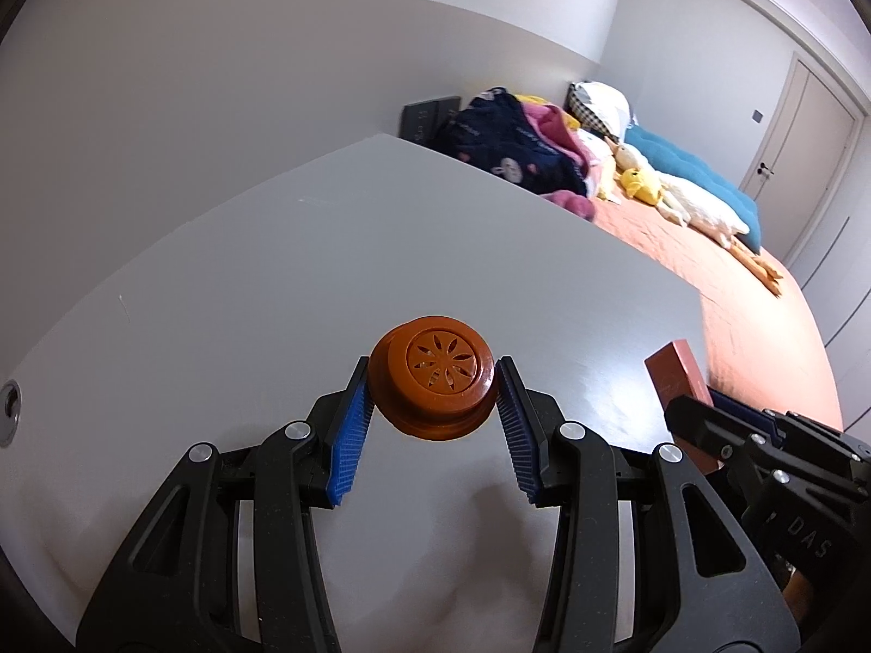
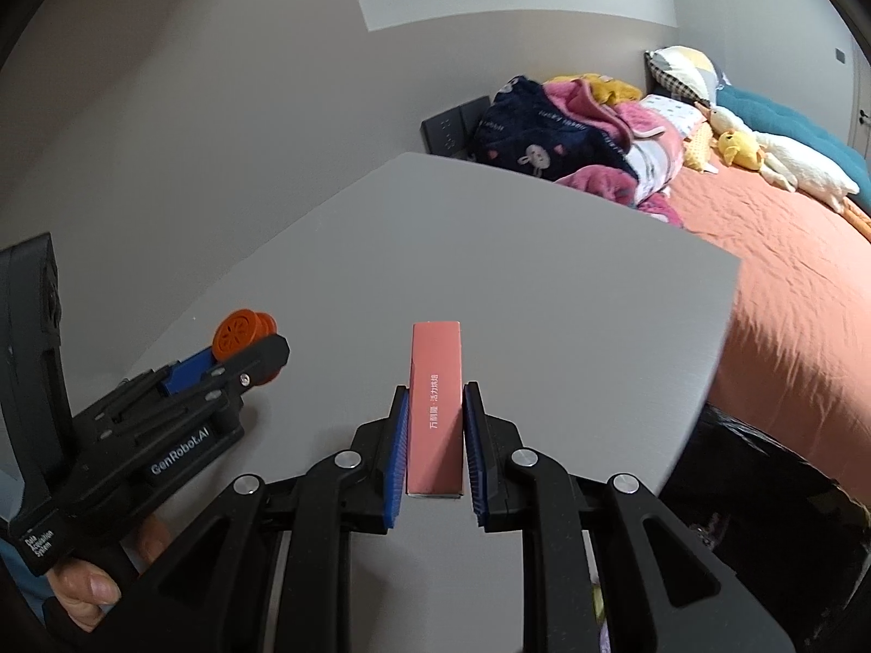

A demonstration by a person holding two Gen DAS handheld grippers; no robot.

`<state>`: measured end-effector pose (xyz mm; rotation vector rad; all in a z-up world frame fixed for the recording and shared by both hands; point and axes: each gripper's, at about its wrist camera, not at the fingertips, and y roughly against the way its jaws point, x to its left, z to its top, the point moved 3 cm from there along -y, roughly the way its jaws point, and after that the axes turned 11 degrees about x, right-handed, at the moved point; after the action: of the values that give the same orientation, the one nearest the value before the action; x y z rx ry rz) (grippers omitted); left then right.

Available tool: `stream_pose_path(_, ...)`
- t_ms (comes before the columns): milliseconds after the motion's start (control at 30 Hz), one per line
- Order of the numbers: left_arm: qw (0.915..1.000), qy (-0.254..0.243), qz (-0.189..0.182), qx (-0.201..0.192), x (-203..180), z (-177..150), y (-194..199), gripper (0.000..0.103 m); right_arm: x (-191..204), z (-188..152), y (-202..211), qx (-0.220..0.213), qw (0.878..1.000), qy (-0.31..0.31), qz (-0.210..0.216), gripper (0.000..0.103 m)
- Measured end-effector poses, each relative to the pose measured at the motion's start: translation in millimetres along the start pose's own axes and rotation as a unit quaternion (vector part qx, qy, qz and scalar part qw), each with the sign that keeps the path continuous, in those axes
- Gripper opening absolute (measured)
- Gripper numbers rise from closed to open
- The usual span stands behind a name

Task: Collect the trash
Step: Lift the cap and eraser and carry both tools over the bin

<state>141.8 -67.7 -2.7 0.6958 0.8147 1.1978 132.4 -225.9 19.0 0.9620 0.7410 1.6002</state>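
Note:
My left gripper [image 1: 434, 375] is shut on a round orange-brown lid with a flower cut-out [image 1: 434, 375] and holds it over the grey table [image 1: 272, 272]. The lid also shows in the right wrist view [image 2: 242, 333], held by the left gripper [image 2: 239, 351]. My right gripper [image 2: 435, 397] is shut on a long pink box with white print [image 2: 435, 408], held lengthwise between the blue pads above the table [image 2: 544, 283]. The box end [image 1: 678, 375] and the right gripper [image 1: 724, 408] show at the right edge of the left wrist view.
A bed with an orange cover [image 2: 789, 299] stands right of the table, piled with blankets [image 2: 571, 136], pillows and plush toys [image 1: 648, 185]. A dark bag [image 2: 762, 490] sits below the table's right edge. A door [image 1: 800, 130] is at the far right. A round metal hole [image 1: 10, 408] marks the table's left edge.

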Motion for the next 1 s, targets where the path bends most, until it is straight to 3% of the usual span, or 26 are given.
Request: stream_pose_path(1000, 0.9947, -0.090, -0.050, 0.000, -132, -75, 38, 0.044, -93, -111, 109, -0.048, 0.996, -0.063, -0.045, 0.021)
